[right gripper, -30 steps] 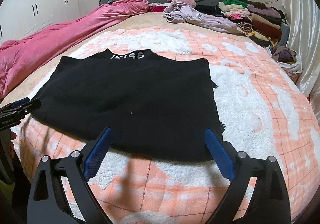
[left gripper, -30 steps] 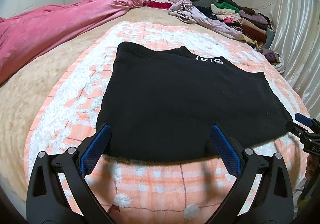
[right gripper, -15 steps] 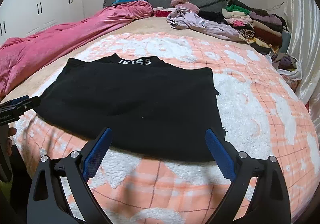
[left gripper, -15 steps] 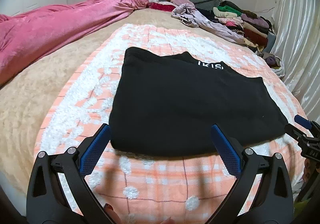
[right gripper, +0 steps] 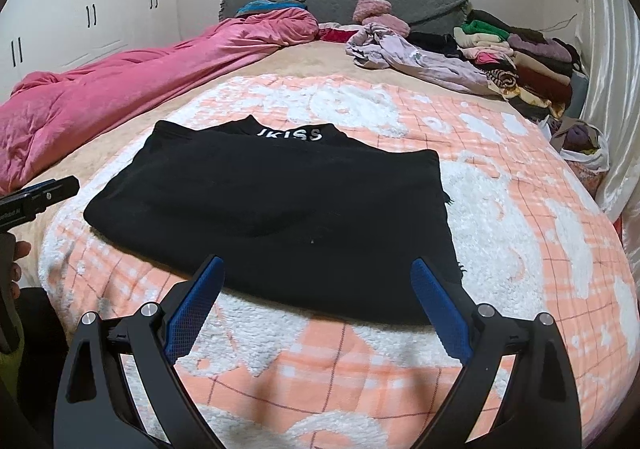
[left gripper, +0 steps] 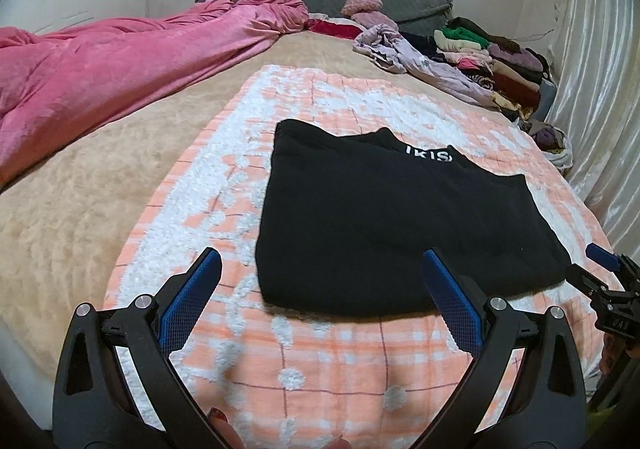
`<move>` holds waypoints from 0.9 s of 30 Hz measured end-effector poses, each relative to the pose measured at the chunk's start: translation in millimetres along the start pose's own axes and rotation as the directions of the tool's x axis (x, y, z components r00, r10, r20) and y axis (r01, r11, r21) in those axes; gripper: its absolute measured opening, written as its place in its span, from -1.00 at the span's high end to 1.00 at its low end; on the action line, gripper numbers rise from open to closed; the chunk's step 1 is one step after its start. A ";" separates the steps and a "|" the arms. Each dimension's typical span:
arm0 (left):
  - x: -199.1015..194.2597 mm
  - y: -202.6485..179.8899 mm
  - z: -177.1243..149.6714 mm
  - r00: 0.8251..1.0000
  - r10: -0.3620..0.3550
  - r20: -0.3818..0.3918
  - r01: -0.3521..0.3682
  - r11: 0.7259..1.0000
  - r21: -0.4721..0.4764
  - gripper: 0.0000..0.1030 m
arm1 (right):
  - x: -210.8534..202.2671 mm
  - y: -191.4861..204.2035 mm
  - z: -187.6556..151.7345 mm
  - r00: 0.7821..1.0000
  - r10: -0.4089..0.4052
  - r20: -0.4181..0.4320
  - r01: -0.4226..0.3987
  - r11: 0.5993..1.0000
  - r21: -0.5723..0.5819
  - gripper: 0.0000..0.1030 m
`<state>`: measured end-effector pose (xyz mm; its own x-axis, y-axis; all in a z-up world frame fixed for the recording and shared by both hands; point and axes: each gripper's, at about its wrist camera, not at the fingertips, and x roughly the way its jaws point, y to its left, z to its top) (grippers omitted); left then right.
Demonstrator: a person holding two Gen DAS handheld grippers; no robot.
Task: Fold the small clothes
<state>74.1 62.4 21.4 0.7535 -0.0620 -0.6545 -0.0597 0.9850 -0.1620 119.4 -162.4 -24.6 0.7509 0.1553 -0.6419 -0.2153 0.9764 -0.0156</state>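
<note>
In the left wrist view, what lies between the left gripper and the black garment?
Only bare orange-and-white blanket separates the open left gripper from the black garment; the left wrist view shows nothing else there.

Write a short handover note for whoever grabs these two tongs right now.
Left tongs: open, empty, hovering at the near-left edge of the black knit garment with white lettering.
Right tongs: open, empty, over its near-right edge.
The garment lies flat, already folded into a rough rectangle, on the orange-and-white checked fleece blanket.
Left to do: judge whether another fold is needed. More clothes wait in the heap of unfolded clothes by the headboard.
</note>
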 end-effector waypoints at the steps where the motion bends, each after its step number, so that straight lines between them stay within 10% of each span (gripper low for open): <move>1: -0.9 1.3 0.4 1.000 0.002 0.001 -0.002 1.000 -0.002 -0.82 | -0.6 1.3 0.5 1.000 0.002 0.002 -0.002 1.000 -0.002 -0.82; 27: -6.1 45.0 4.1 0.999 0.040 0.010 -0.039 0.996 -0.086 -0.81 | 9.8 74.5 18.1 0.993 0.115 0.014 -0.112 0.987 -0.113 -0.83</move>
<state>69.5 107.7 21.1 0.7568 -0.0207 -0.6534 -0.1452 0.9692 -0.1988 122.0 -85.4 -18.2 0.7301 0.2685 -0.6284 -0.3673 0.9296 -0.0296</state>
